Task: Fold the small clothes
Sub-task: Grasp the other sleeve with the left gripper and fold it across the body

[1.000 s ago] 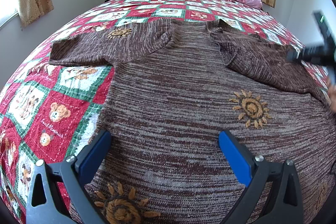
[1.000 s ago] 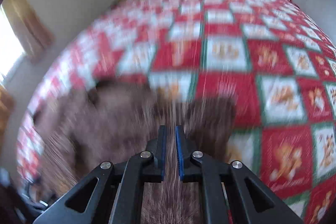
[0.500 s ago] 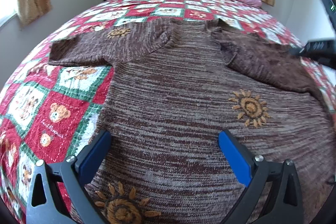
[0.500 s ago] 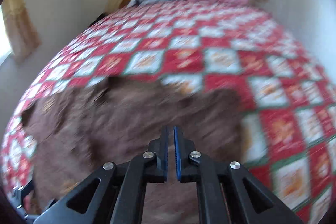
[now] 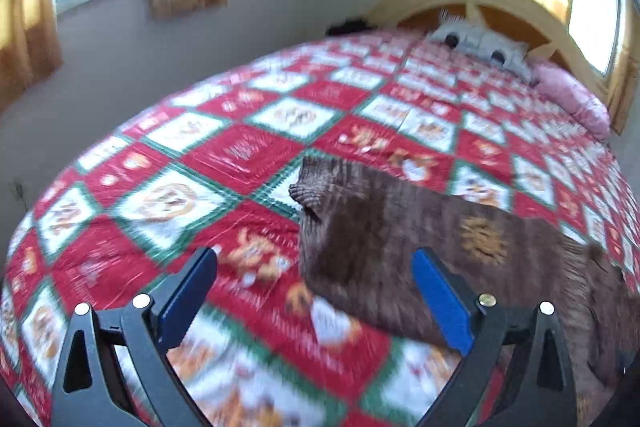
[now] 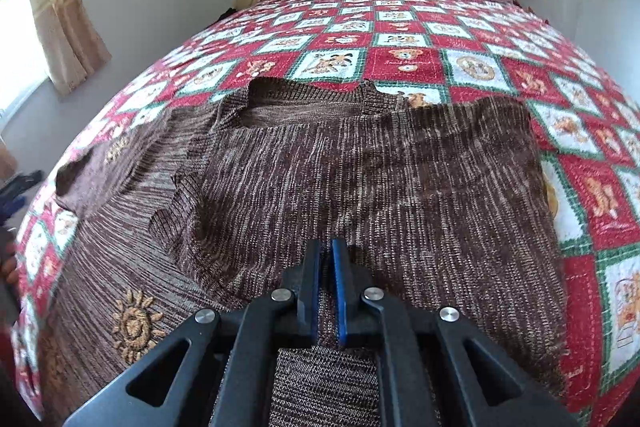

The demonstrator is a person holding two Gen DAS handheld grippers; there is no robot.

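Sweater (image 6: 360, 179), brown marled knit, right side folded inward

Open quilt (image 5: 240, 155) left of sweater (image 5: 400, 247)

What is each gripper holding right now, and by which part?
Right gripper is shut on the brown sweater, pinching the folded-over panel's near edge; the exact spot is hidden by the jaws. Left gripper is open, holding nothing.
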